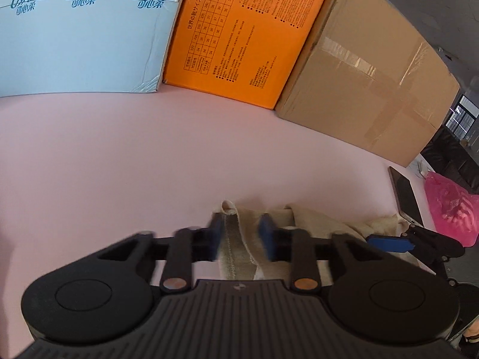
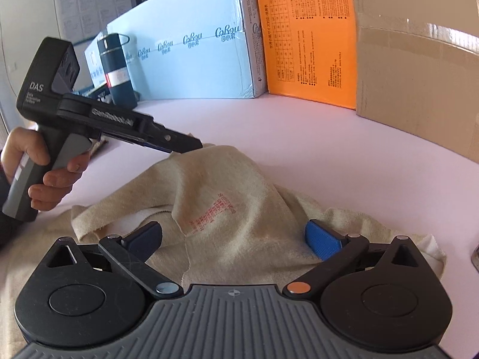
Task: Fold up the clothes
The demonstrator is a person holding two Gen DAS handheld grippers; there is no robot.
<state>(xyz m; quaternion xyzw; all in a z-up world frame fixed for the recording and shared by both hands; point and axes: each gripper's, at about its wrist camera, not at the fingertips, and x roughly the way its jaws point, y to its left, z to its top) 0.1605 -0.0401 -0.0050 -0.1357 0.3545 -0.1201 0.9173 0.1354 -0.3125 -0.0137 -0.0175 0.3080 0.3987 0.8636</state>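
My left tongs (image 2: 187, 146) were clamped narrow on an edge of the cream garment (image 2: 233, 179), holding that edge up in a peak. The garment lay rumpled on the pink table (image 2: 329, 155), in front of the orange box (image 2: 308, 39) and well apart from it. My right tongs (image 2: 236, 239) stood wide above the garment, on the side away from the box, gripping nothing.
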